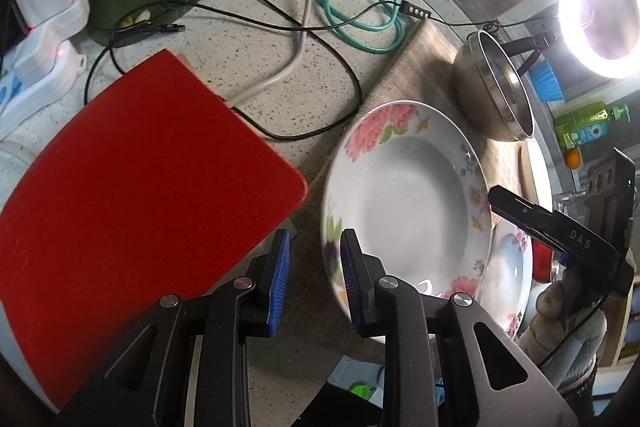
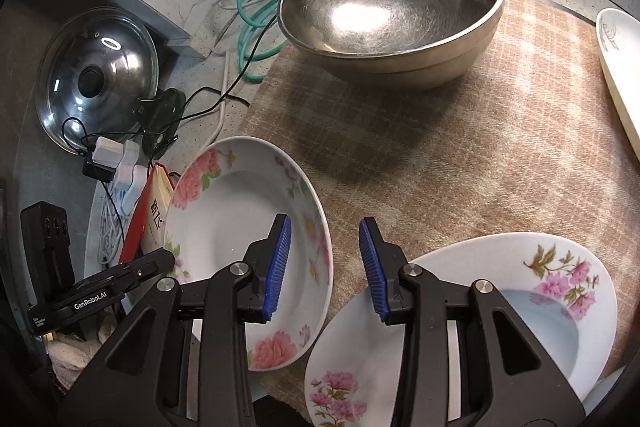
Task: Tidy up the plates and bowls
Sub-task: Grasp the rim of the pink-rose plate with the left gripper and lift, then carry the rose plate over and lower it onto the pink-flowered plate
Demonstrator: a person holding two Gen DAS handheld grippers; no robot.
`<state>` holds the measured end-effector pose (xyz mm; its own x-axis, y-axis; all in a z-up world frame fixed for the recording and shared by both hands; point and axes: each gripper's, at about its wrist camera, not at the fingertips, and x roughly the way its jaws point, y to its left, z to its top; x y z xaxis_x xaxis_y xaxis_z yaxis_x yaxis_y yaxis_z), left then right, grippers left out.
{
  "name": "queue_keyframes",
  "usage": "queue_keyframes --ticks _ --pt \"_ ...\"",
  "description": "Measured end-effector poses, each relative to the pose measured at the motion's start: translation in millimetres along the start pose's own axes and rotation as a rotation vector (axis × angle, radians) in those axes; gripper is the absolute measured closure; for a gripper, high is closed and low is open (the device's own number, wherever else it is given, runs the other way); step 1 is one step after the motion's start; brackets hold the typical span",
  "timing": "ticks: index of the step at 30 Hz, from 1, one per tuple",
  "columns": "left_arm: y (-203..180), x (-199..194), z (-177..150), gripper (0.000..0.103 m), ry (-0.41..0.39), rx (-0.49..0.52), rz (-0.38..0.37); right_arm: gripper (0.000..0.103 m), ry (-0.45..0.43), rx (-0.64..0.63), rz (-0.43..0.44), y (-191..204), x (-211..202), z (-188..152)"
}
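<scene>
On the checked cloth [image 2: 460,155], two flowered plates and a steel bowl sit under my grippers.

Biggest first: the steel bowl [image 2: 394,3] stands upright at the far side of the cloth, apart from the plates. Nearer me, the pink-flowered deep plate [image 1: 404,203] lies at the cloth's left edge, just beside a red notebook [image 1: 132,195] on the speckled counter [image 1: 248,67]. A second floral plate [image 2: 480,307] lies on its right, rims close. I can see my left gripper [image 1: 314,275] hanging over the deep plate's near rim, jaws parted, nothing between the blue pads. My right gripper [image 2: 324,263] hovers above the gap between the two plates, jaws released, gripping nothing. Teal cable [image 1: 360,15] coils beyond.
</scene>
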<state>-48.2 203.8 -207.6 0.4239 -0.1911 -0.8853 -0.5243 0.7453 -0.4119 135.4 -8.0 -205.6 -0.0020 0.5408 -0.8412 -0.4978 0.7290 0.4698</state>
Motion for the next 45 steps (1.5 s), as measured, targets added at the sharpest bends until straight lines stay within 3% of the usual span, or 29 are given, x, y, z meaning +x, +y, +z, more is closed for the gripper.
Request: queue_keyframes --ticks 14,31,45 --pt "-11 12 3 0.087 0.019 0.042 -0.019 0.090 0.034 0.000 0.012 2 12 -1" --pt "-17 6 10 0.088 -0.018 0.084 0.005 0.089 -0.001 -0.020 -0.019 10 3 -6" --pt "-44 -15 20 0.088 -0.073 0.150 -0.038 0.089 -0.099 0.020 -0.027 7 -48 -19"
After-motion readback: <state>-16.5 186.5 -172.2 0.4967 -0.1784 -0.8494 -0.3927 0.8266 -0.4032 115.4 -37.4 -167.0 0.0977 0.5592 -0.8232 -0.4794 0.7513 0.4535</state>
